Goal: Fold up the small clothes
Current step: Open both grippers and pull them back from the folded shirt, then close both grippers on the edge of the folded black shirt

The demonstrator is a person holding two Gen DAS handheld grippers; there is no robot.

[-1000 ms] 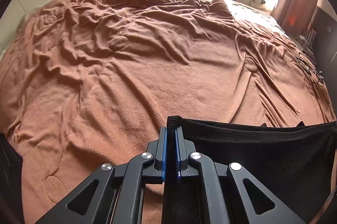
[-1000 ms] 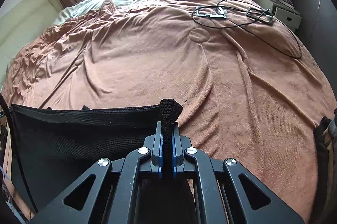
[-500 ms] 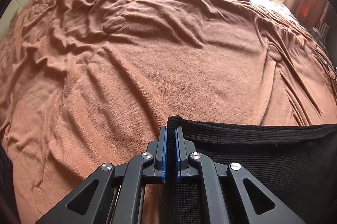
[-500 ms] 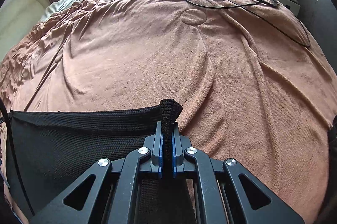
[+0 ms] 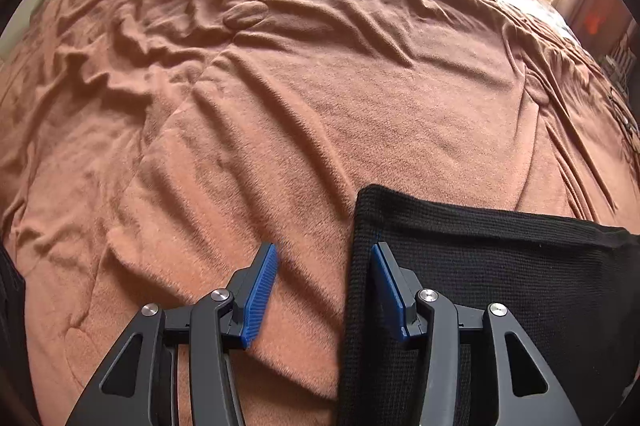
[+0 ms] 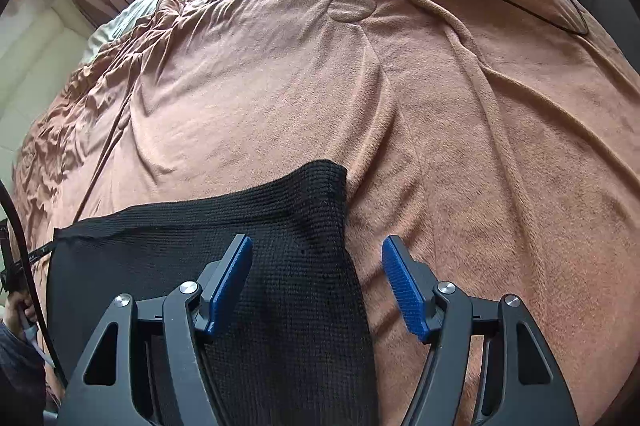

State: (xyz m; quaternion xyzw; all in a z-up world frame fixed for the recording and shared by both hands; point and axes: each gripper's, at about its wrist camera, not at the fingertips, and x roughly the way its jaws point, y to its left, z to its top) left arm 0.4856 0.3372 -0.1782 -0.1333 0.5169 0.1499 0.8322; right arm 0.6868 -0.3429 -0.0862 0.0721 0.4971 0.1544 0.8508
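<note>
Black knit garment (image 5: 520, 278) lies spread on the brown blanket (image 5: 320, 113), near edge. Left gripper (image 5: 322, 290) and right gripper (image 6: 316, 286) straddle its two far corners, jaws opening, pads clear of cloth. Judged: garment released flat for folding.

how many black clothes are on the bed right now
1. A black knit garment lies on the brown blanket at the bed's near edge, seen from both wrist views. Its lower part runs out of frame, so more could be hidden.
</note>
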